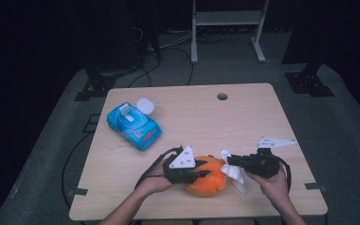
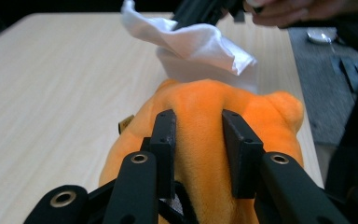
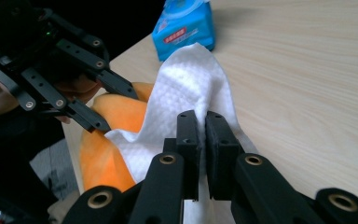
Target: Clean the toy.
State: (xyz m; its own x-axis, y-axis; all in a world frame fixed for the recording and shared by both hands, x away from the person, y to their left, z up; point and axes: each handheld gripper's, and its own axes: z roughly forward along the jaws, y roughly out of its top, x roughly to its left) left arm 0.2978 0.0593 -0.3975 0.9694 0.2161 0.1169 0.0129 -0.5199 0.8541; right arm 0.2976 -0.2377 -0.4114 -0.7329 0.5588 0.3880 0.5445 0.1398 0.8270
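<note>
At the bench's near edge the orange plush toy [image 1: 207,180] lies pinned, the left gripper [image 1: 205,174] with its jaws squeezing its fabric to steady it. The right gripper [image 1: 229,161] has its jaws clamped on a white wet wipe [image 1: 234,176], draped against the toy, seemingly for cleaning.

Your left gripper [image 2: 198,140] pinches the orange plush toy [image 2: 205,116]. Beyond it, a white wipe [image 2: 200,44] drapes from the other gripper [image 2: 200,11] above the wooden table [image 2: 65,84].

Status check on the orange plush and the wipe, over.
Left gripper clamped on orange plush toy. Right gripper shut on white wipe, wipe draped against toy. Blue wipes pack well clear; nothing in the way.
</note>
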